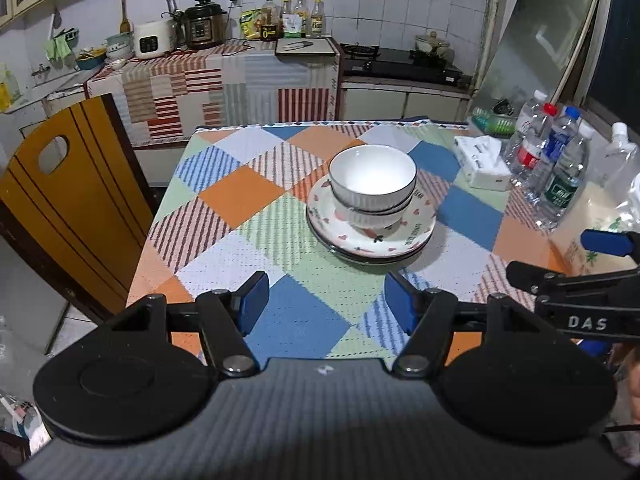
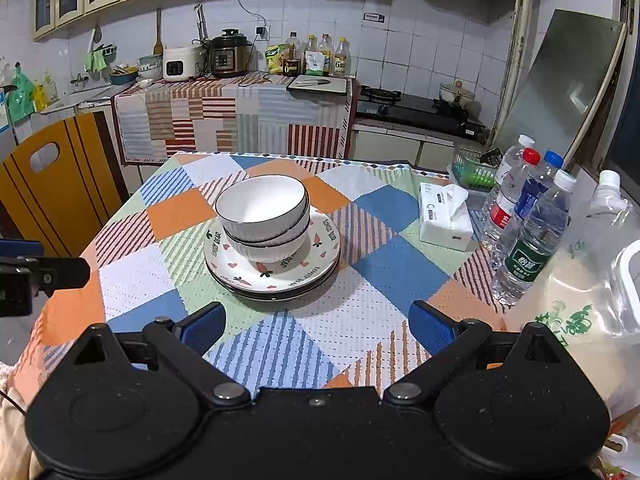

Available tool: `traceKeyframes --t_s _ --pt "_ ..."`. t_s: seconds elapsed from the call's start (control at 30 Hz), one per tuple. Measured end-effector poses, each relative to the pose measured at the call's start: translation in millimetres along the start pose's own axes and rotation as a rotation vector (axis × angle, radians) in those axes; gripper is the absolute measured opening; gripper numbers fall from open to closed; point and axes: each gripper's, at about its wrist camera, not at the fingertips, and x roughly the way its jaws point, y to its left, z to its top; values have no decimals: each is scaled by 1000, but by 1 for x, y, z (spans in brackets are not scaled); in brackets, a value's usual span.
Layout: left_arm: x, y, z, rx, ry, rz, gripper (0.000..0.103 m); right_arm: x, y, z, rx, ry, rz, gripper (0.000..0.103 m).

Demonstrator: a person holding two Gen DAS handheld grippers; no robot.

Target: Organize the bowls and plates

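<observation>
Two white ribbed bowls [image 1: 373, 184] [image 2: 264, 210] are nested one inside the other on a stack of plates [image 1: 376, 240] [image 2: 276, 276]; the top plate has carrot and heart prints. The stack stands near the middle of the table. My left gripper [image 1: 326, 304] hangs over the near table edge, short of the stack, open with nothing between its blue pads [image 1: 254, 300]. My right gripper [image 2: 318, 324] is also back from the stack, open and empty. Each gripper shows at the edge of the other's view.
The table wears a checked cloth [image 1: 260, 196] [image 2: 168, 208]. A tissue pack [image 1: 482, 162] [image 2: 444, 216], several water bottles [image 1: 560, 176] [image 2: 528, 232] and a plastic bag [image 2: 592, 312] crowd its right side. A wooden chair [image 1: 68, 200] [image 2: 52, 184] stands at the left; the kitchen counter lies behind.
</observation>
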Motion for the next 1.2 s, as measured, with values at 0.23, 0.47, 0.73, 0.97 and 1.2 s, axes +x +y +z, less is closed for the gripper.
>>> traceKeyframes --t_s 0.23,0.47,0.73,0.97,1.2 --pt "6 0 -9 -2 7 38 66 1 5 -9 -1 7 0 100" --pt "3 1 -12 -2 -12 48 79 2 5 -19 3 -3 7 100" --pt "4 -2 -15 11 -18 63 92 -1 9 -21 8 -17 12 100" --pt "5 -1 -16 -6 10 46 93 -2 7 -25 29 -10 17 100" --pt "4 -4 -18 0 3 36 93 -5 7 -25 18 -23 5 100"
